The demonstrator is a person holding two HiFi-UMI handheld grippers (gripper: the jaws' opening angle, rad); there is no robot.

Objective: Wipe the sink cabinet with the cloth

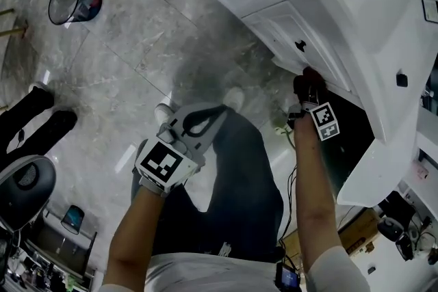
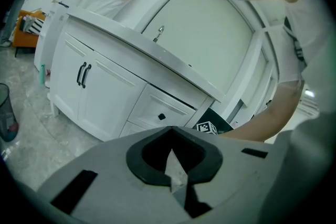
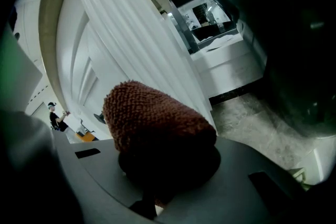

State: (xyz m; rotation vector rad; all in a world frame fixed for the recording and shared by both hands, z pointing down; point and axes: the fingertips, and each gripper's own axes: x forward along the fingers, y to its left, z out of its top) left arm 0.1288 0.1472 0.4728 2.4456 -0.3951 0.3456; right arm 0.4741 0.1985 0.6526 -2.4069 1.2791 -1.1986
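The right gripper's (image 3: 163, 168) 2 jaws are clamped on a reddish-brown cloth (image 3: 157, 123). The cloth's bunched end lies against the white sink cabinet (image 1: 287, 24) at the lower edge of 1 drawer front, just below its dark knob (image 1: 300, 45). The left gripper (image 2: 173, 173) has its jaws drawn together on nothing. It is held well apart from the cabinet, above the marble floor (image 1: 137, 58).

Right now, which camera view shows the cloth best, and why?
The right gripper view: the brown cloth fills its centre, looped texture clear, clamped by the right gripper. The head view shows only a small dark bit against the sink cabinet. The left gripper view does not show it.
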